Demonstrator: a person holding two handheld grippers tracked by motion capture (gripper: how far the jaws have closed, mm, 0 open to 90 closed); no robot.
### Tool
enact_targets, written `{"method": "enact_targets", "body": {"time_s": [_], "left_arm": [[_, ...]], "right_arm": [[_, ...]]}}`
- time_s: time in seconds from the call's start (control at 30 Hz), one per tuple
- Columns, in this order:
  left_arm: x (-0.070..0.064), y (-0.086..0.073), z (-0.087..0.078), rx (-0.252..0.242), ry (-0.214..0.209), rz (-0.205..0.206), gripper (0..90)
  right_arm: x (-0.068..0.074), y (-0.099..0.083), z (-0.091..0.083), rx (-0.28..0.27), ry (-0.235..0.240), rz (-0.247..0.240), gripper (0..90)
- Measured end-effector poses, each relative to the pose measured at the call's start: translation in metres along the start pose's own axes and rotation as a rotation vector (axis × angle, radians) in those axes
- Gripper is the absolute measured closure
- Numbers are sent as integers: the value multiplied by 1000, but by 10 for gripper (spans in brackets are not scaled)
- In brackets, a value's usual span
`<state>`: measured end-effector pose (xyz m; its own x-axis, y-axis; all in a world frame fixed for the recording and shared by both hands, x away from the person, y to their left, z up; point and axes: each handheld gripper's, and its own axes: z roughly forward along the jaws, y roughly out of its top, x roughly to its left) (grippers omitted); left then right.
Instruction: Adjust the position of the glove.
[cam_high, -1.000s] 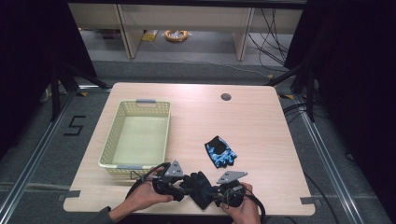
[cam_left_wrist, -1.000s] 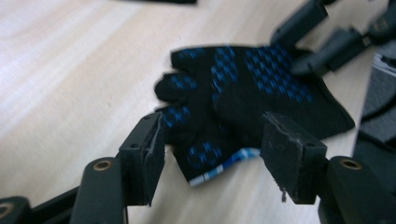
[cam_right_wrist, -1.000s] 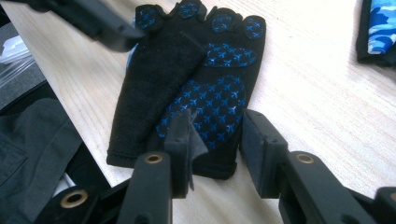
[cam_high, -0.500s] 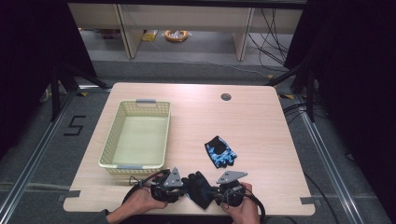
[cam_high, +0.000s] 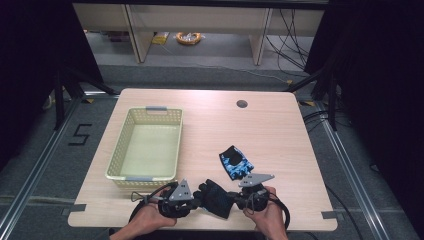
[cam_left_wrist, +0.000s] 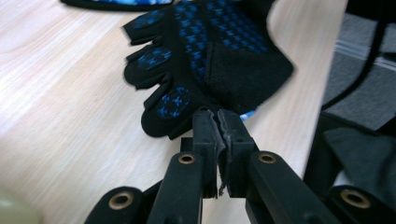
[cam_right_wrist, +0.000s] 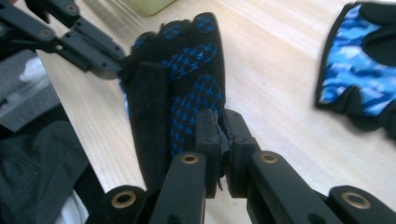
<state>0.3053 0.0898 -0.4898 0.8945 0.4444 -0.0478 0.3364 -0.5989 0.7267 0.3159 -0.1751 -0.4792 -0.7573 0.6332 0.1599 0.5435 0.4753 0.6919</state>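
Gloves are the work in hand: a black glove with blue dots (cam_high: 216, 198) lies at the near edge of the table (cam_high: 280, 130), stretched between my two grippers. My left gripper (cam_high: 196, 202) has its jaws clamped together on the glove's edge; in the left gripper view a thin fold of black fabric is pinched between them, just below the finger stubs (cam_left_wrist: 170, 100). My right gripper (cam_high: 235, 201) is likewise closed on the opposite edge, fabric caught between the jaws, as the right gripper view confirms. A second glove, blue-patterned (cam_high: 236, 162), lies flat on the table at about 1 o'clock from the held one, near it but apart. The yellow basket (cam_high: 125, 170) stands at about 10 o'clock from the held glove and holds nothing that I can see.

Assessment: the step is the two-point pick-up of the black glove; both grips are secured, and whether the glove is clear of the table I cannot tell. The next move, in my judgement, calls for raising both grippers together, keeping the fabric lightly taut, then carrying it toward 10 o'clock and over the basket's near rim before releasing.
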Motion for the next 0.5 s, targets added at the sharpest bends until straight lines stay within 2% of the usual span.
{"method": "enact_targets", "body": {"time_s": [0.07,0.1,0.13,0.17,0.23,0.33,0.37,0.43,0.47,0.5], "left_arm": [[-3,3,3,-15,-14,-15,855],[-3,4,4,-4,-12,-12,856],[-6,4,7,-30,-22,-30,856],[-6,5,8,-11,-16,-23,856],[-9,6,12,-25,-26,-45,854],[-10,8,17,-17,-21,-21,854],[-12,7,20,-21,-20,-48,854],[-10,7,21,-10,-18,-37,853],[-10,7,23,-17,-12,-61,852],[-7,6,24,-4,-10,-39,851]], "right_arm": [[-2,6,-2,21,-4,0,866],[-7,12,-3,40,-6,-30,866],[-7,12,-3,40,-6,-30,866],[-9,14,-3,44,-7,-43,866],[-14,20,-5,64,0,-42,866],[-21,26,-3,78,10,-57,867],[-22,28,-2,89,11,-60,867],[-25,31,1,112,13,-58,869],[-26,32,4,114,6,-73,869],[-27,34,9,117,4,-61,869]]}}
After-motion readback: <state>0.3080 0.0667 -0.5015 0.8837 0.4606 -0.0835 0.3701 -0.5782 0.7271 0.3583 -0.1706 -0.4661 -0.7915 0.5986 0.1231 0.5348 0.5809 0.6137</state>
